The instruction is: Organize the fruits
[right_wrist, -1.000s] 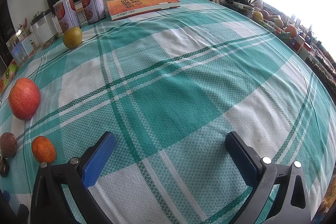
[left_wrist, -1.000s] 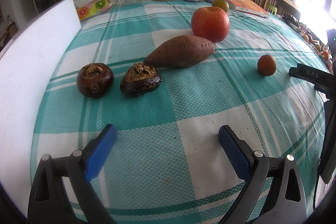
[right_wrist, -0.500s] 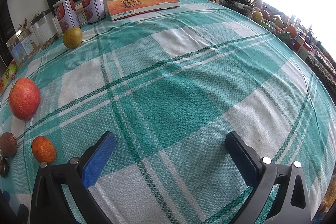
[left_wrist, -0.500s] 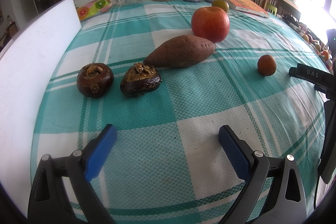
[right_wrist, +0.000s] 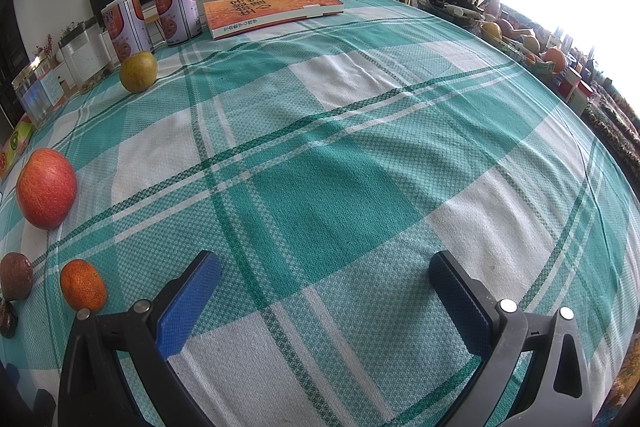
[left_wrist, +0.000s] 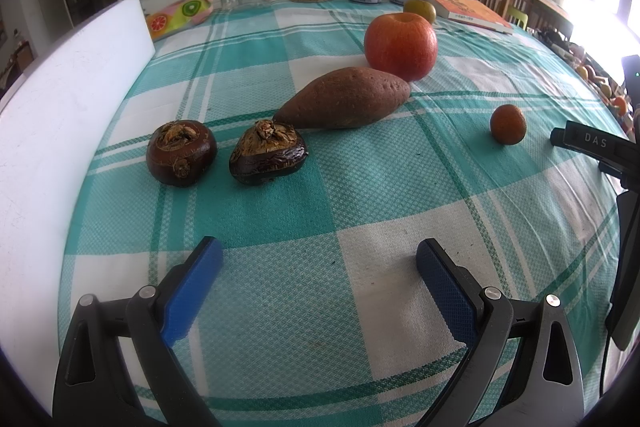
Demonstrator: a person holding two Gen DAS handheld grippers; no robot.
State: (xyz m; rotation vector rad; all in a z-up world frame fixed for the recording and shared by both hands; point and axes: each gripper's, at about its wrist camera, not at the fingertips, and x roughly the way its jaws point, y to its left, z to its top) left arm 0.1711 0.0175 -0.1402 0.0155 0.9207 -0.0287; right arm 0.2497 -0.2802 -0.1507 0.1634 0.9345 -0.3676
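I have both tools hovering low over the checked tablecloth point(left_wrist: 360, 187), and neither has anything in it: the left gripper point(left_wrist: 318, 263) is spread wide over bare cloth, and the right gripper point(right_wrist: 324, 277) is released just the same. I judge the step in hand to be the first reach. The fruit lies ahead of my left tool: two dark, knobbly fruits point(left_wrist: 182, 157) side by side, close but apart; a sweet potato point(left_wrist: 344, 99) beyond them; a red apple point(left_wrist: 400, 45) just behind its far tip; and a small orange point(left_wrist: 508, 125) off to the right, well apart from the rest. A yellow-green fruit point(right_wrist: 138, 71) sits far back near the two cans point(right_wrist: 176, 11); I cannot tell what kind it is. The sweet potato's long axis runs diagonally, its pointed end toward the near left and its blunter end toward the apple. To grip it well, I would turn the wrist so the fingers cross that axis at the thick middle. The round fruit wants a centred, gentle squeeze so it cannot roll.
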